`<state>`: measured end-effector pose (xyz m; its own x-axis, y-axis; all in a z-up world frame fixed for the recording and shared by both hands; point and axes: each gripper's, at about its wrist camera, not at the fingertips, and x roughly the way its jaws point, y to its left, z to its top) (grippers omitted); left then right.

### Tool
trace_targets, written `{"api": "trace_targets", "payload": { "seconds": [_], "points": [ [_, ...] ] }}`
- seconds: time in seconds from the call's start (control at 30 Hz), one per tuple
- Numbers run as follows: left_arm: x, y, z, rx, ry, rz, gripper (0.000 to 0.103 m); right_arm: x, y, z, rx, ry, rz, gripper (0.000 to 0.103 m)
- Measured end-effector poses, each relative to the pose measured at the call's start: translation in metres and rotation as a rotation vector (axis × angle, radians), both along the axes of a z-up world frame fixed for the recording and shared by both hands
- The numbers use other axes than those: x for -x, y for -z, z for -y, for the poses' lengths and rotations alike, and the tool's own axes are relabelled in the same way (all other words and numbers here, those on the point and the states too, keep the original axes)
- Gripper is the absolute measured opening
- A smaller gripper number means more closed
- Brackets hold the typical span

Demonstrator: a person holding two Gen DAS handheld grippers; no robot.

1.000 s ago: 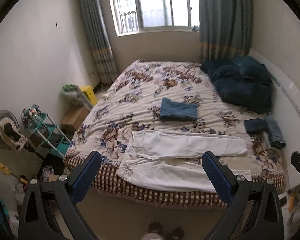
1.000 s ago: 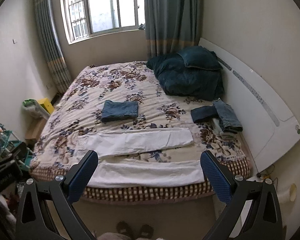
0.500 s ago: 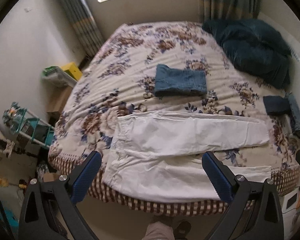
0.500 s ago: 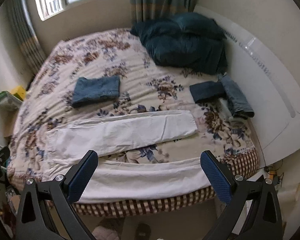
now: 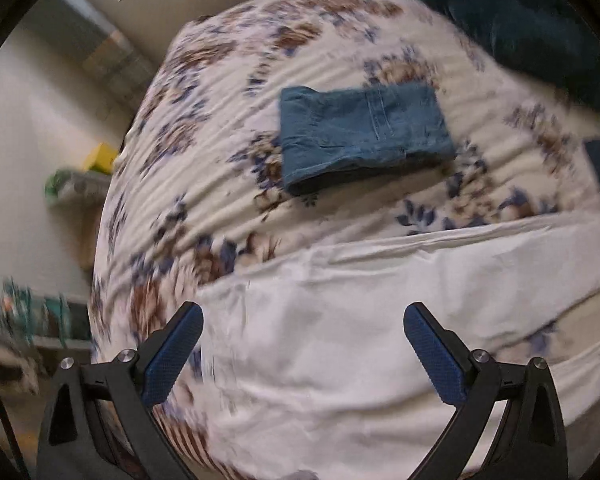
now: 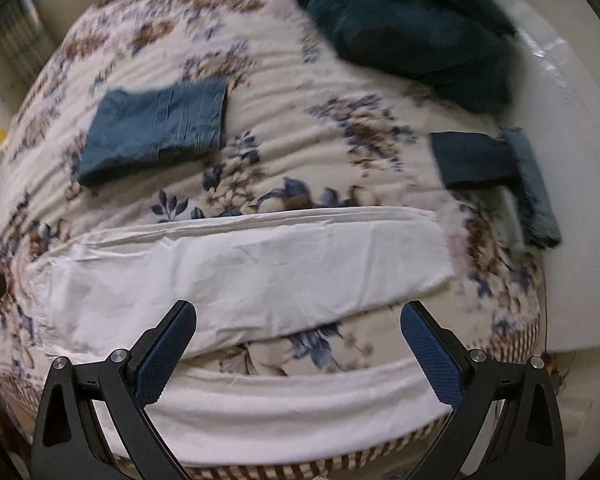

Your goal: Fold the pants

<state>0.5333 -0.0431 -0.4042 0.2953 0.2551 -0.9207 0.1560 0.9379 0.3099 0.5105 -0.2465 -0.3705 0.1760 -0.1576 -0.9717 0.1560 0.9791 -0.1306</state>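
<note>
1. The bed (image 5: pixel 228 184), covered in a floral quilt, filled both views. Everything else lay on it.
2. The white pants (image 6: pixel 236 276) lay flat along the near edge of the bed, the two legs spread apart in a narrow V with a strip of quilt showing between them. The waist end lay under my left tool and the leg ends ran toward my right.
3. A dark teal blanket (image 6: pixel 412 24) sat heaped at the far right corner, well apart from the pants.
4. A folded pair of jeans (image 5: pixel 364 132) rested mid-bed, beyond the white pants and not touching them. Two more folded dark garments (image 6: pixel 476 160) lay by the right edge.
5. My left gripper (image 5: pixel 302 348) hung over the waist end with its fingers spread wide and nothing between them.
6. My right gripper (image 6: pixel 298 344) hung over the gap between the two legs, likewise spread and empty.
7. I judged this to be the approach, with no fold yet begun. The next move, as I read it, called for each tool to pinch an edge of the nearer leg and carry it over onto the farther one.
</note>
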Motion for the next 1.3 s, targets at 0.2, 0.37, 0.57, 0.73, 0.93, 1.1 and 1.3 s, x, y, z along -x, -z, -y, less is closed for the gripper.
{"api": "trace_targets", "payload": {
  "seconds": [0.2, 0.37, 0.57, 0.73, 0.93, 1.1, 1.3],
  "points": [
    [-0.062, 0.116, 0.003, -0.038, 0.149, -0.206, 0.103, -0.086, 0.113, -0.038, 0.025, -0.27, -0.177, 0.103],
    [-0.096, 0.184, -0.002, -0.008, 0.211, -0.372, 0.099, -0.13, 0.213, -0.071, 0.096, -0.597, -0.389, 0.103],
    [-0.105, 0.219, 0.002, 0.033, 0.324, -0.491, 0.098, -0.144, 0.289, -0.074, 0.188, -0.836, -0.597, 0.103],
    [-0.104, 0.233, 0.008, 0.043, 0.384, -0.543, 0.098, -0.143, 0.325, -0.067, 0.152, -0.903, -0.685, 0.103],
    [-0.118, 0.239, 0.01, 0.071, 0.382, -0.585, 0.085, -0.159, 0.357, -0.069, 0.08, -0.937, -0.729, 0.095],
    [-0.119, 0.221, 0.013, 0.067, 0.364, -0.559, 0.049, -0.176, 0.364, -0.075, 0.018, -0.918, -0.752, 0.059],
    [-0.113, 0.191, 0.012, 0.08, 0.319, -0.493, 0.013, -0.177, 0.36, -0.084, 0.001, -0.872, -0.747, 0.009]
  ]
}}
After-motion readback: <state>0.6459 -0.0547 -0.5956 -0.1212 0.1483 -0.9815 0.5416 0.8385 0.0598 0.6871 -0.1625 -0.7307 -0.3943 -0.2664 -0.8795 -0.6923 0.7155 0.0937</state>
